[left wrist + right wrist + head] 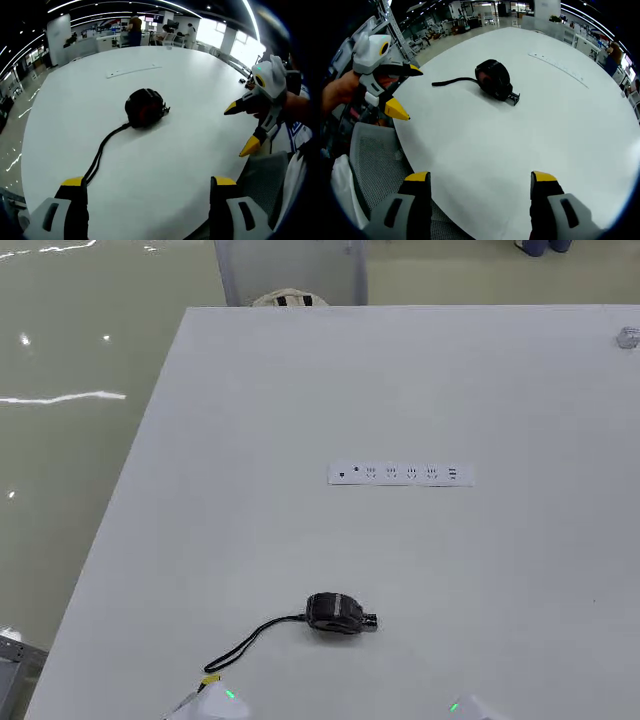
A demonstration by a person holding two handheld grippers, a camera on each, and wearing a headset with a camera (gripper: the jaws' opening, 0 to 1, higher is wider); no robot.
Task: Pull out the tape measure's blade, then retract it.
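Yellow-tipped left claw [148,182] stood wide open with nothing between its jaws, low over the near edge of the white worktop [200,90]. Right claw [480,176] likewise gaped empty. Seen from the left gripper view, it hung by the worktop's edge, well apart from the work. Black tape measure [144,107] lay ahead of both claws on the worktop, touched by neither. Blade was fully wound in, with its hook tab [515,98] showing at the case mouth. Black wrist strap [102,147] trailed from the case back toward the left claw.

Judged step: the reach and first grip, pull not yet begun. Advice:
- Left claw to clamp the case body, clear of the strap, so the case cannot skid.
- Right claw to pinch the hook tab alone, since the mouth faced that side, then draw straight and level along the worktop, no twist.
- For the return, ease the blade back under control rather than let it snap.

Writing: none legible on the case. A red patch showed on one face, detail too blurred. White power strip [400,474] farther back carried small marks by its sockets, too small to read.
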